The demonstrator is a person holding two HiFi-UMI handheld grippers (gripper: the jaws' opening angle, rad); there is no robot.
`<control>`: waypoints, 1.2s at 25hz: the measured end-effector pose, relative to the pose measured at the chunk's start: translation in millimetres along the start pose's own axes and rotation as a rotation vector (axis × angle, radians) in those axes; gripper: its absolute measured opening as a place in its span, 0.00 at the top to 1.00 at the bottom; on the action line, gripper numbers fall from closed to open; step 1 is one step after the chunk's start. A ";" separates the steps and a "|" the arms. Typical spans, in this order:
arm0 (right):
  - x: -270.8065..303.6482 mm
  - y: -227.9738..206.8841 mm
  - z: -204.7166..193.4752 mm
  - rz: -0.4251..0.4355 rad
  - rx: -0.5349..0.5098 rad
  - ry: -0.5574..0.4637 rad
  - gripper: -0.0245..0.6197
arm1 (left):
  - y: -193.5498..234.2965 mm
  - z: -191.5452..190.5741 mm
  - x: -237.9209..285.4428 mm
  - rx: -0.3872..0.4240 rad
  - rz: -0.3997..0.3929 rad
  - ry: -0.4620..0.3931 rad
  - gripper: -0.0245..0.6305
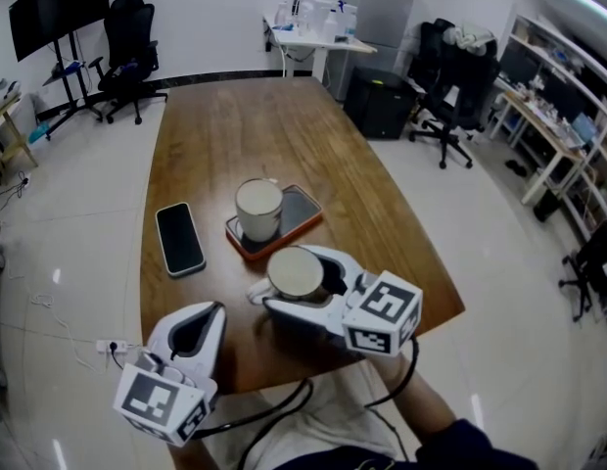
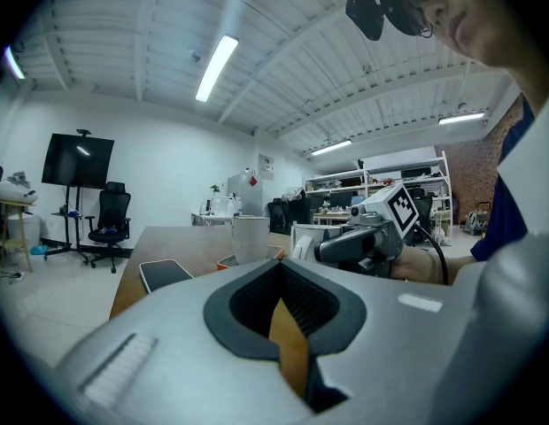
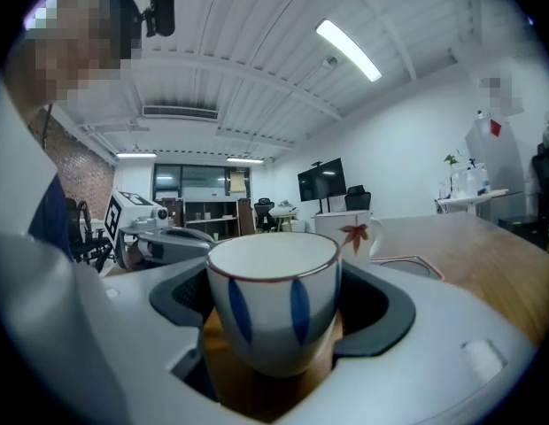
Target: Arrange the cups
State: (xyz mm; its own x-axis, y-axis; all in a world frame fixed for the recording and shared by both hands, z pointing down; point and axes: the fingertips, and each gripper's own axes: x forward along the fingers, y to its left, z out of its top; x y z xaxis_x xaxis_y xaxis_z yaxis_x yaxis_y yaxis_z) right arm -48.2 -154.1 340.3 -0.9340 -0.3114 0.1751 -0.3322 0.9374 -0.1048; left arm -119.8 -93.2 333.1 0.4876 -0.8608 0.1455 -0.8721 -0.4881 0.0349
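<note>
Porcelain is what it looked like to me: the blue-striped cup [image 3: 273, 304] sat gripped between the jaws of the right claw [image 1: 284, 282], their pads against its sides, low over the near end of the desk [image 1: 245, 125]. Whether its foot was clear of the wood I could not tell. It seemed empty, so I judged it light, but stiff, glazed and slippery, and likely to chip if knocked. I saw no handle on it, and the body narrowed toward the foot, so the safest hold seemed to be across the wide upper body just under the rim, squeezed gently. The left claw [image 1: 217, 308] hung nearer the person with its jaws pressed together on nothing. Farther up the desk a second cup [image 1: 258, 209], marked with a red leaf, stood on an orange-cased device [image 1: 302, 209], with a dark phone [image 1: 179, 238] just to its left, so any move that way wanted care.
</note>
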 end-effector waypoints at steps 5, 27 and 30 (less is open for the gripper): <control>-27.3 -44.6 8.4 -0.022 0.161 -0.071 0.36 | -1.7 3.3 -1.1 0.016 -0.002 -0.009 0.96; 31.8 -202.7 51.7 -0.324 0.138 -0.057 0.36 | -3.2 6.2 0.9 -0.009 -0.001 -0.012 0.96; 33.6 -201.4 53.0 -0.312 0.138 -0.064 0.35 | -0.6 6.6 2.0 0.003 0.011 0.001 0.96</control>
State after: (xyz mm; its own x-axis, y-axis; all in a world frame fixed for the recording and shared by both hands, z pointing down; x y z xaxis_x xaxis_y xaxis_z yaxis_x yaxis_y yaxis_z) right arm -19.7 -361.6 315.4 -0.7895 -0.5930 0.1583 -0.6136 0.7670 -0.1877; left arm -118.0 -95.6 326.8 0.4780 -0.8660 0.1468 -0.8772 -0.4791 0.0301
